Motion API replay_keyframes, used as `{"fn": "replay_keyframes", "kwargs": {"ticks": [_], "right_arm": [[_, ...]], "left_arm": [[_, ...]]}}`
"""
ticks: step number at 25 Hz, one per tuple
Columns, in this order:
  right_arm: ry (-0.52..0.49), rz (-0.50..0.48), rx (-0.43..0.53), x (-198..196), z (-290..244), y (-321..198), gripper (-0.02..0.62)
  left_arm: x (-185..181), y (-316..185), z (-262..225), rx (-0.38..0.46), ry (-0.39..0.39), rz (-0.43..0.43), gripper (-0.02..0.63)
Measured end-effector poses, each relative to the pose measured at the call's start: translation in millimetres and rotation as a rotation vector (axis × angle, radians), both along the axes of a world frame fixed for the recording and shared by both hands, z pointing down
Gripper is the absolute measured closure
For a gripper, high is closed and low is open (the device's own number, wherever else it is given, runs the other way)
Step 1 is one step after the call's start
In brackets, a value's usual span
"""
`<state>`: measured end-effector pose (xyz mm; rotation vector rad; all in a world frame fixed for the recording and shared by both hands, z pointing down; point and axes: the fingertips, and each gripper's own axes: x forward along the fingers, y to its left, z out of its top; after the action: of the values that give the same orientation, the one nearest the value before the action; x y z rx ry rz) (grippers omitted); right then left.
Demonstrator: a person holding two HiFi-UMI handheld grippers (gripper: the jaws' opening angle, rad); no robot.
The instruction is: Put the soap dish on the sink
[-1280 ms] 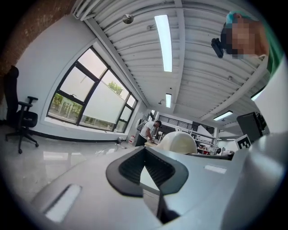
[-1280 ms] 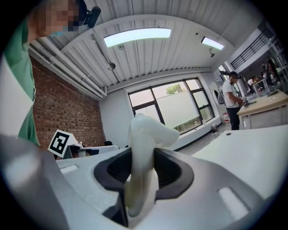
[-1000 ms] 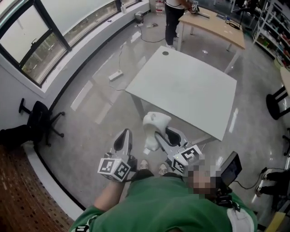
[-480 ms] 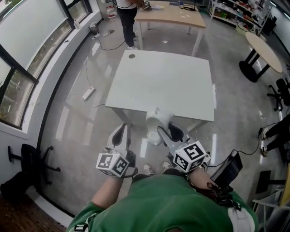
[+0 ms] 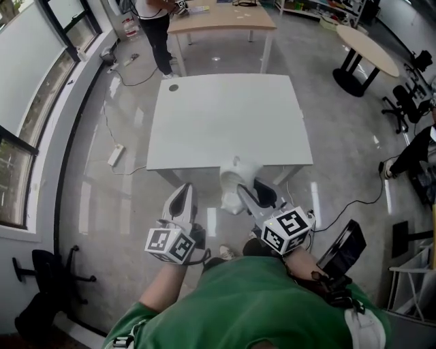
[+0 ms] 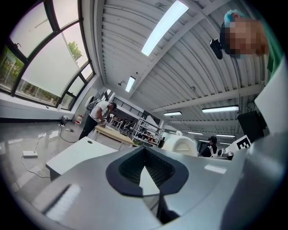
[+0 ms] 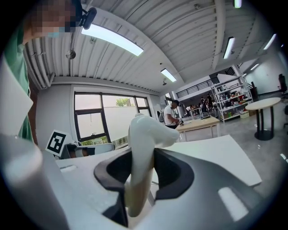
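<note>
A white soap dish (image 5: 235,183) hangs in front of my body, just short of the near edge of a white table (image 5: 225,123). My right gripper (image 5: 246,192) is shut on it, and in the right gripper view the soap dish (image 7: 141,148) stands upright between the dark pads of that right gripper (image 7: 141,168). My left gripper (image 5: 182,196) is beside it on the left, fingers together with nothing in them. In the left gripper view the left gripper (image 6: 145,170) points at the table, with the soap dish (image 6: 182,146) off to its right. No sink shows in any view.
A wooden table (image 5: 218,17) with a person (image 5: 153,20) at it stands beyond the white table. A round table (image 5: 368,48) is at the back right. A power strip (image 5: 114,155) and cables lie on the glossy floor at left. A black office chair (image 5: 48,272) stands at lower left.
The view has swung round, so the white table now lies square ahead instead of off to the right. Both grippers came round with it, and the soap dish stayed in the right one.
</note>
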<state>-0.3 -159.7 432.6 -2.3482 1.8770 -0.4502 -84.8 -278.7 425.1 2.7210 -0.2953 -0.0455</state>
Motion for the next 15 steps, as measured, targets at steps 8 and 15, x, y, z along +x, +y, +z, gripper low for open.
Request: {"fn": "replay_keyframes", "kwargs": {"ticks": [8,15], "right_arm": [[-0.001,0.029,0.004,21.3,4.7,-7.7,0.46],[-0.014,0.024,0.024,67.9,8.7,-21.2,0.462]], "left_arm": [[22.2,-13.2,5.4,-0.002,0.0,0.016,0.6],[67.8,-22.9,9.0,0.013,-0.007,0.014,0.6]]}}
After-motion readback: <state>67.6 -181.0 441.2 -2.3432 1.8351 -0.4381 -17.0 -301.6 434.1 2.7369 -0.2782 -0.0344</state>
